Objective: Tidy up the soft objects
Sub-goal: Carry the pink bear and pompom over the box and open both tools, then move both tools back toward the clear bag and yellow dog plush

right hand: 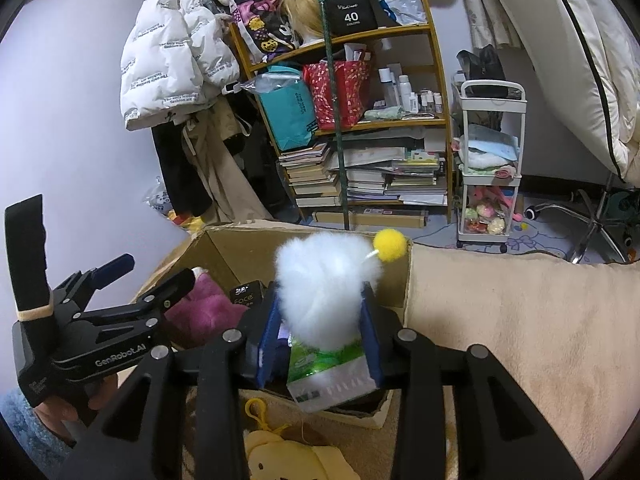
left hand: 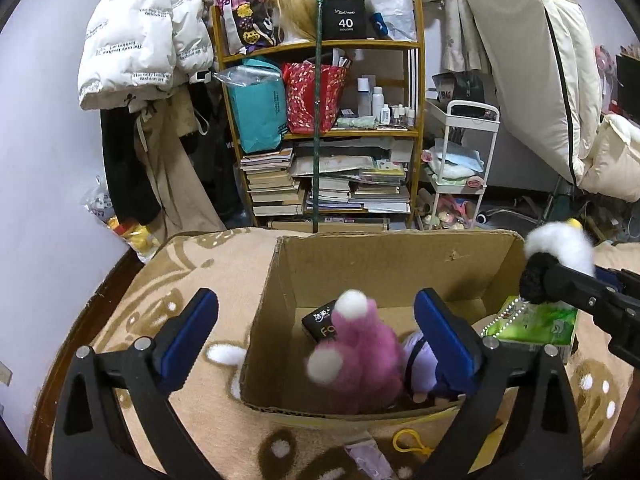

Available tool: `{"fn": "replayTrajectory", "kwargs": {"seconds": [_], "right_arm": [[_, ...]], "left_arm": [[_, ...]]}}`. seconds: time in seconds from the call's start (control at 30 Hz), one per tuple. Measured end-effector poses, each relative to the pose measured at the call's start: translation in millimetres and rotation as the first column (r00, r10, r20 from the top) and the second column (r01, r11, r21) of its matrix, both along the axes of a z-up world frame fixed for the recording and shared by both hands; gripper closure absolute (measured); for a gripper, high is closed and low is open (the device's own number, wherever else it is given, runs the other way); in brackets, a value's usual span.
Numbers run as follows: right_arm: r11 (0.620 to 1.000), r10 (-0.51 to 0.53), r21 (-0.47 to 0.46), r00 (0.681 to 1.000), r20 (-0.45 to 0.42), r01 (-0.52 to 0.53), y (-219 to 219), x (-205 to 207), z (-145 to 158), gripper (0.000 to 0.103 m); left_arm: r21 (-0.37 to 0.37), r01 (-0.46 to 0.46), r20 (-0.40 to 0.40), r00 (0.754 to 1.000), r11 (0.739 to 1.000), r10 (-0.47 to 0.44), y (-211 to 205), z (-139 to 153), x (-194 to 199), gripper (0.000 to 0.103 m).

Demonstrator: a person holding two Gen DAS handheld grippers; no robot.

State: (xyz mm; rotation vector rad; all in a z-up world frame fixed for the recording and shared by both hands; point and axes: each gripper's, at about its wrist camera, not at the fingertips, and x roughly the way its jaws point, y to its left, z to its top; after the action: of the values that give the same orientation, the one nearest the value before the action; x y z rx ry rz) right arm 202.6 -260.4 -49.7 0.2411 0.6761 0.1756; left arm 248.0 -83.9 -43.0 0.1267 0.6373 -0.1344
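Right tool (right hand: 320,328) clamping white fluffy toy (right hand: 324,292), left tool (left hand: 316,336) spread wide above pink plush (left hand: 360,356)

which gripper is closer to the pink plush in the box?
Left. The left gripper hangs open right over the pink plush, which lies between its fingers. The right gripper, off to the side, holds a white fluffy toy.
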Motion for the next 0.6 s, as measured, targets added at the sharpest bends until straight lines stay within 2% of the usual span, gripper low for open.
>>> {"fn": "replayTrajectory", "kwargs": {"seconds": [0.1,0.27,0.47,0.6], "right_arm": [[1.0,0.005,0.001,1.0,-0.003,-0.005,1.9,-0.8,1.2,0.058],[1.0,-0.013,0.017,1.0,0.007,0.013,0.5,-4.8,5.5,0.049],[0.999,-0.038,0.015,0.999,0.003,0.038,-2.4,-18.3,10.6,0.036],[0.998,-0.051,0.025,0.999,-0.003,0.051,-2.9,-28.6,14.8,0.02]], "left_arm": [[0.016,-0.006,-0.01,1.0,1.0,0.006,1.6,0.9,-1.2,0.005],[0.015,-0.014,-0.031,0.999,1.0,0.014,8.0,3.2,-5.9,0.005],[0.05,-0.017,-0.028,0.999,0.999,0.019,12.1,11.8,-23.5,0.005],[0.057,-0.014,-0.039,0.999,0.998,0.016,15.2,15.3,-39.6,0.005]]}}
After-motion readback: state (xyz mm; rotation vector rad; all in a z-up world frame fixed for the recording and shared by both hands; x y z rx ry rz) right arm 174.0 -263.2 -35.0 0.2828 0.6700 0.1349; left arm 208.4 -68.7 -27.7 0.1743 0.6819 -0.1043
